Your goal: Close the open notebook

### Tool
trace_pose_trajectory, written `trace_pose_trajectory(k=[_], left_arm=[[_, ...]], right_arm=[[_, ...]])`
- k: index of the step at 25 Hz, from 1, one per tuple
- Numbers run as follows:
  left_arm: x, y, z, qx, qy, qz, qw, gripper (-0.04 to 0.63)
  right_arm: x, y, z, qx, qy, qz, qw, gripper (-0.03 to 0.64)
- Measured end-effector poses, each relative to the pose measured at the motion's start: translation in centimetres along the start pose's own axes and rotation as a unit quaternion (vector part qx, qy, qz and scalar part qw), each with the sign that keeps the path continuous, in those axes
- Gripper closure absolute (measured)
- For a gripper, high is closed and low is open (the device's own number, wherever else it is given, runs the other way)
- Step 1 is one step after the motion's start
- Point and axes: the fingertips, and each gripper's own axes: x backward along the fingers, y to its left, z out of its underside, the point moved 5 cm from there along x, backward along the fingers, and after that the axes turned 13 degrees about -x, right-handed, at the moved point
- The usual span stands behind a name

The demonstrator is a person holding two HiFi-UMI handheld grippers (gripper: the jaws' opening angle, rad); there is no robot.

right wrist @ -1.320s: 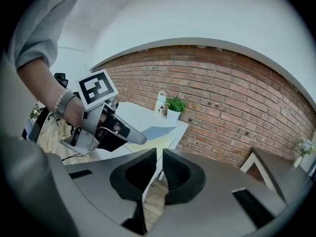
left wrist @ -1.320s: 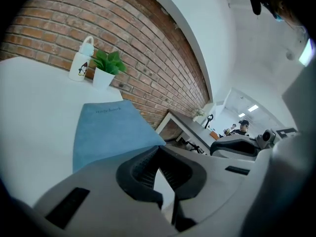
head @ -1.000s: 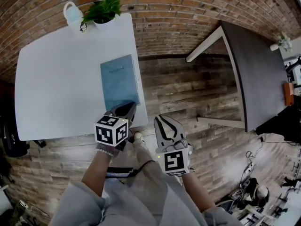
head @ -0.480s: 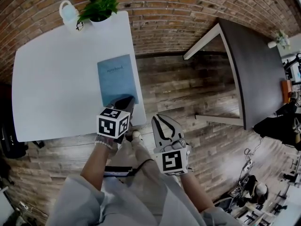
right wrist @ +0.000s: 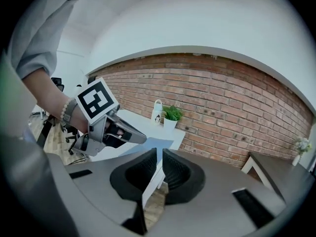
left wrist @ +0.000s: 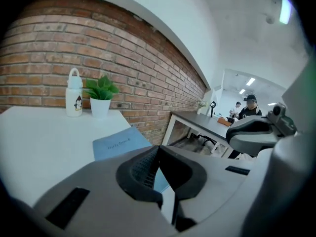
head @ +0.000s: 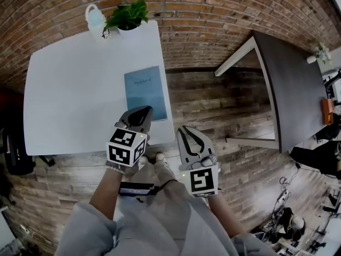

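Observation:
A blue notebook lies closed and flat on the white table, close to its right edge. It also shows as a blue cover in the left gripper view and a blue patch in the right gripper view. My left gripper hovers above the notebook's near end, shut and holding nothing. My right gripper hangs off the table over the wooden floor, to the right of the left one. Its pads are shut to a thin slit with nothing between them.
A white bottle and a potted plant stand at the table's far edge against the brick wall. A dark table stands to the right across wooden floor. A black object lies by my feet.
The left gripper has lifted and rolled a little over the notebook's near end. The right gripper has risen slightly. The notebook stays closed and has not moved on the table.

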Motion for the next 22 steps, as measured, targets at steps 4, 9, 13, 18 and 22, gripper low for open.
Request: trace_pose_trajectory(k=[4, 9, 13, 18, 22], left_arm=[[3.8, 0.6, -2.8, -0.04, -0.034, -0.018, 0.9985, 0.577], [8.5, 1.3, -5.1, -0.072, -0.071, -0.043, 0.994, 0.577], [11.8, 1.2, -5.9, -0.079, -0.092, -0.059, 0.9909, 0.577], [15.3, 1.0, -6.1, -0.069, -0.11, -0.079, 0.9884, 0.577], [17.0, 1.0, -6.1, -0.067, -0.116, -0.088, 0.9871, 0.577]], right_arm=[[0.2, 0.9, -2.3, -0.025, -0.033, -0.009, 0.999, 0.555], [0.1, 2.2, -4.8, -0.035, -0.066, -0.026, 0.997, 0.555], [0.4, 3.4, -6.5, -0.025, -0.089, -0.04, 0.995, 0.555], [1.1, 4.7, -8.5, -0.012, -0.117, -0.059, 0.991, 0.555], [1.5, 5.6, -9.6, -0.009, -0.134, -0.071, 0.988, 0.555]])
